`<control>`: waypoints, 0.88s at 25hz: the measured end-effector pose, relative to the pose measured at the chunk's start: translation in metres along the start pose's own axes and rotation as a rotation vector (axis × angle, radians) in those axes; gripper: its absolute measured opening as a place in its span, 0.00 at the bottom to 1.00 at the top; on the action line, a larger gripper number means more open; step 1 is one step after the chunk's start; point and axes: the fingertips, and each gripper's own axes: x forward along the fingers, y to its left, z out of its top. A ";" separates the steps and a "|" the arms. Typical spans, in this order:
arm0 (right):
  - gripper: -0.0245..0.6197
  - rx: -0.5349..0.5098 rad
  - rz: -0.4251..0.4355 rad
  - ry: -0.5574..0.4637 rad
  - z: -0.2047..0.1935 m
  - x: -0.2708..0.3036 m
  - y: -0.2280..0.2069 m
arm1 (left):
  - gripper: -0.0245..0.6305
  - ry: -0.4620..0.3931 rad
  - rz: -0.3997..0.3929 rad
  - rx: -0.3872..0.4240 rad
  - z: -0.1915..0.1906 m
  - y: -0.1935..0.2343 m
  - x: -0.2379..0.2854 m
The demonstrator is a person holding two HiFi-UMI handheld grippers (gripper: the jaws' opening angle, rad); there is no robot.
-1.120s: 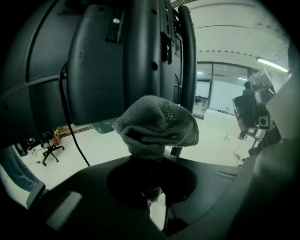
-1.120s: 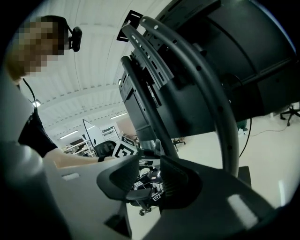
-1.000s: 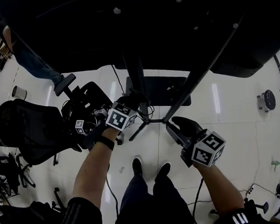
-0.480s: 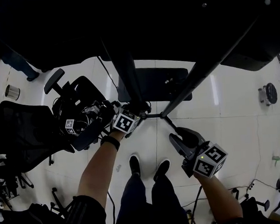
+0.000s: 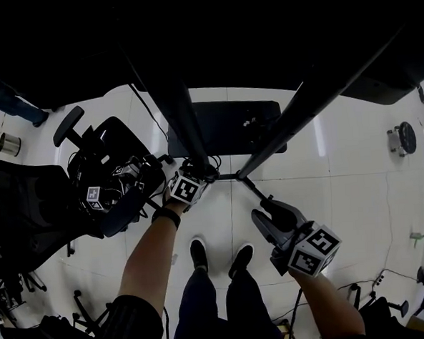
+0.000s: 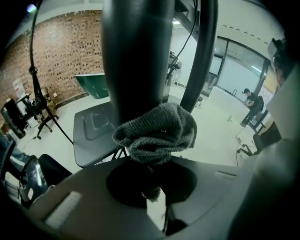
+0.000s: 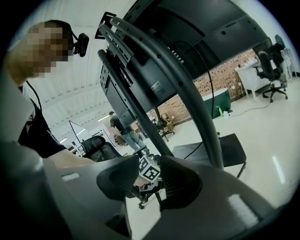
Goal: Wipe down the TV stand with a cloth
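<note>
The TV stand's left black pole (image 5: 184, 127) and slanted right pole (image 5: 295, 121) run down to a flat black base plate (image 5: 224, 128) on the white floor. My left gripper (image 5: 196, 173) is low on the left pole, shut on a grey knitted cloth (image 6: 157, 133). In the left gripper view the bunched cloth presses against that pole (image 6: 136, 56), with the left gripper (image 6: 152, 185) right behind it. My right gripper (image 5: 268, 213) hovers to the right, jaws apart and nothing held. Between the right gripper's (image 7: 150, 177) jaws only the left gripper's marker cube (image 7: 150, 168) shows farther off.
A black office chair (image 5: 28, 205) and a tangle of gear (image 5: 105, 179) stand close on the left. The person's feet (image 5: 197, 253) are just behind the grippers. A small round device (image 5: 400, 139) lies on the floor at right. The TV's back (image 7: 187, 37) hangs overhead.
My left gripper has slid down the left pole toward the base with the cloth still in it. The right gripper has sunk a little, jaws unchanged.
</note>
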 end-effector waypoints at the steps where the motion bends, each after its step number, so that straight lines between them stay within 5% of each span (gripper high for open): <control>1: 0.26 -0.003 0.000 -0.003 0.001 0.000 0.001 | 0.10 0.002 -0.001 -0.006 0.000 -0.001 0.000; 4: 0.26 -0.016 -0.008 -0.018 0.010 0.001 0.003 | 0.10 -0.024 -0.020 -0.006 0.009 -0.010 -0.011; 7: 0.26 -0.044 -0.003 -0.024 0.024 -0.001 0.014 | 0.10 -0.141 -0.051 0.029 0.034 -0.038 -0.054; 16: 0.41 -0.226 0.080 -0.016 0.099 -0.005 0.077 | 0.10 -0.476 -0.108 0.349 0.137 -0.146 -0.254; 22: 0.51 -0.294 0.191 -0.027 0.147 -0.029 0.126 | 0.10 -0.590 -0.114 0.512 0.173 -0.192 -0.358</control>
